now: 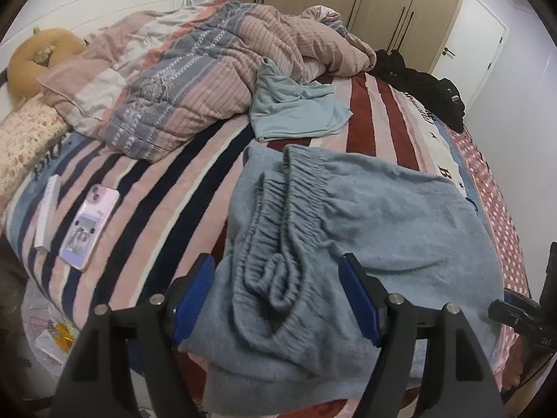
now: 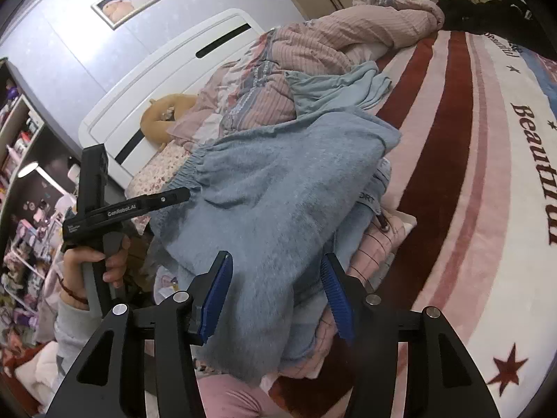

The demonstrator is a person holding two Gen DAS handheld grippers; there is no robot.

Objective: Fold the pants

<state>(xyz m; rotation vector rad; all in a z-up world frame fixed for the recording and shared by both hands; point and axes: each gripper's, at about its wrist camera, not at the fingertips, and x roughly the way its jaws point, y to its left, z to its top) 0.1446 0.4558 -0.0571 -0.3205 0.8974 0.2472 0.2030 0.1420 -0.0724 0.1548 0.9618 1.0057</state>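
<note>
Bed: a wide bed under a plush striped blanket (image 1: 146, 188) in pink, navy, dark red and white carries everything; lettering runs along its right-hand edge in the right wrist view.
Quilt: a crumpled pink-and-grey ribbed quilt (image 1: 195, 69) is heaped toward the headboard end.
Pants: the fuzzy grey-blue knit pants (image 1: 365, 223) lie folded near the bed's foot edge, gathered elastic waistband up and toward the left; in the right wrist view they rest on top of a pink checked garment (image 2: 376, 244).
Black clothing: a dark bundle of fabric (image 1: 428, 83) sits at the far right edge of the bed.
Light top: a thin pale blue garment (image 1: 296, 108) lies rumpled between the quilt and the pants, just apart from the pants.
Cushion: a mustard ring-shaped cushion (image 1: 31, 59) rests at the headboard corner.
Phone: a pink-cased smartphone (image 1: 88, 223) lies face down near the left edge, beside a slim white box (image 1: 47, 212).
Left gripper: the black left gripper (image 1: 278, 296) with blue pads hovers over the waistband, jaws released and wide, cloth below but not pinched.
Right gripper: the right gripper (image 2: 275, 296) straddles the near edge of the pants, jaws parted, pads clear of the cloth.
Hand: a hand (image 2: 87, 264) in a grey sleeve grips the left tool's handle.
</note>
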